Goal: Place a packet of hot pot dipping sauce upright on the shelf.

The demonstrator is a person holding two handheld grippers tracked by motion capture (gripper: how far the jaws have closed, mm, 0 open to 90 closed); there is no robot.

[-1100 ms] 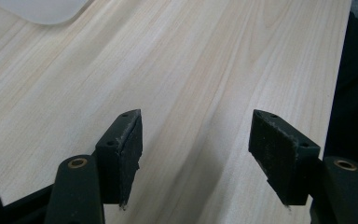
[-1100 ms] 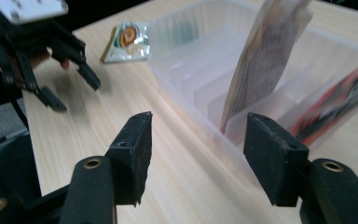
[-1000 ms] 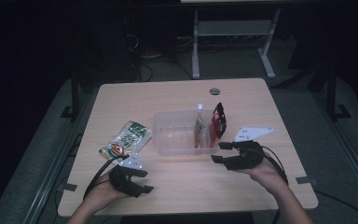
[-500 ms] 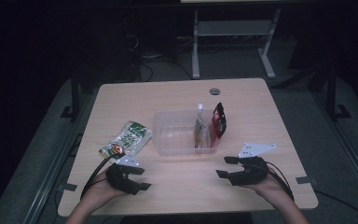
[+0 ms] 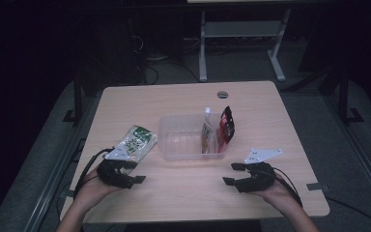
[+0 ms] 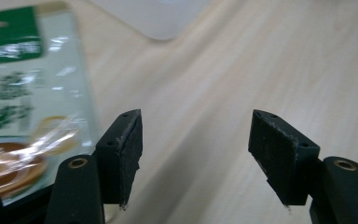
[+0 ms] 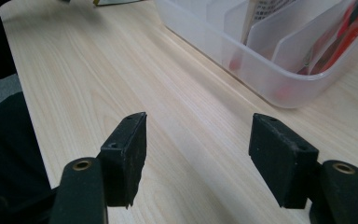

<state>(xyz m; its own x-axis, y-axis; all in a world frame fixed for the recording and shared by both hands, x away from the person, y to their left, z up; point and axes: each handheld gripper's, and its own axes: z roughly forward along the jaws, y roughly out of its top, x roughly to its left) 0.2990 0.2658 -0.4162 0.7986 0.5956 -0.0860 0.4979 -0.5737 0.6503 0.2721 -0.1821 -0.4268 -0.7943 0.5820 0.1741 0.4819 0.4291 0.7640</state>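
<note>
Wooden desk (image 5: 183, 104) seen from above, with a person seated at its near edge and a two-jaw gripper in each hand. A clear plastic bin (image 5: 186, 137) with inner dividers stood at the middle of the desk. In its right-hand part an upright pale pouch (image 5: 206, 133) leaned beside a red and black packet (image 5: 227, 123), which stood at the bin's right wall. A green and white snack packet (image 5: 135, 141) lay flat on the desk just left of the bin, apart from it.

The left gripper (image 5: 136, 174) rested low on the desk near the front edge, just below the green packet; its jaws stood apart with nothing between them. In the left gripper view the packet (image 6: 23, 107) lay beside the left jaw and a corner of the bin (image 6: 158, 18) showed ahead.

The right gripper (image 5: 232, 173) rested on the desk in front of the bin's right corner, well apart from it, jaws likewise spread and empty. In the right gripper view the bin (image 7: 261, 70) and its dividers lay ahead, to the upper right.
</note>
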